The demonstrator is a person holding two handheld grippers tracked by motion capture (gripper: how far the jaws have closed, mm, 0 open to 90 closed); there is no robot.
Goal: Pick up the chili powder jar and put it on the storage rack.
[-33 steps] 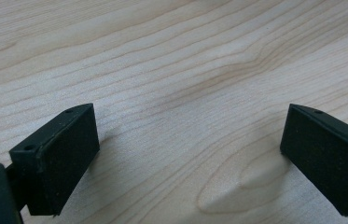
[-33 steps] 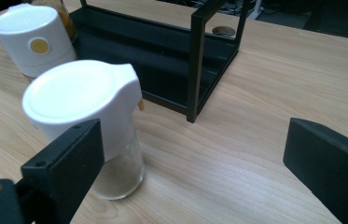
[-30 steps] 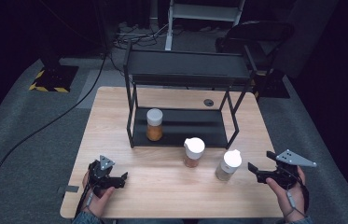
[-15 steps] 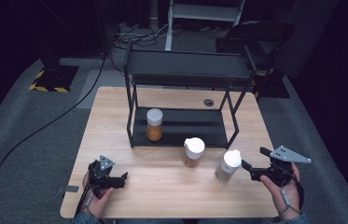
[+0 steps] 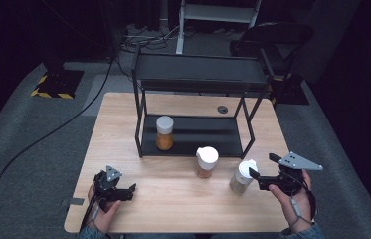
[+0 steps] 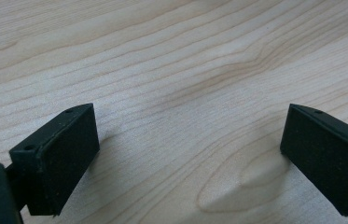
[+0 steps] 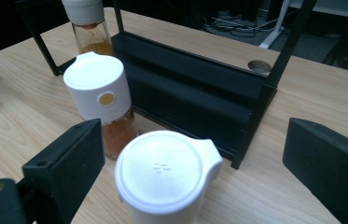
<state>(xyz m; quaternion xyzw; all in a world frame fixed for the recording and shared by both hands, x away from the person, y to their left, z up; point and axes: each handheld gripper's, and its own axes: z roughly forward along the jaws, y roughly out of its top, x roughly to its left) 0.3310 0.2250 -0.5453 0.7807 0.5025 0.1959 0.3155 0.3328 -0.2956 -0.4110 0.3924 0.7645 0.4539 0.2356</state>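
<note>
Three white-lidded spice jars are in the high view. An orange-filled jar (image 5: 164,132) stands on the lower shelf of the black rack (image 5: 198,74). A red-orange jar (image 5: 206,162) and a pale jar (image 5: 242,175) stand on the table in front of the rack. My right gripper (image 5: 262,166) is open just right of the pale jar. In the right gripper view the pale jar's lid (image 7: 164,175) sits between the jaws, and neither pad presses on it. My left gripper (image 5: 129,191) rests low at the front left. It is open over bare wood (image 6: 190,126).
A round cable hole (image 5: 222,109) lies in the wooden table (image 5: 123,124) behind the rack's right legs. A black chair (image 5: 277,37) and a cable (image 5: 48,139) on the grey floor lie beyond the table. The rack's right leg (image 7: 255,116) stands close behind the pale jar.
My right gripper has moved left and slightly up, so its jaws now flank the pale jar. The left gripper and all jars have stayed put.
</note>
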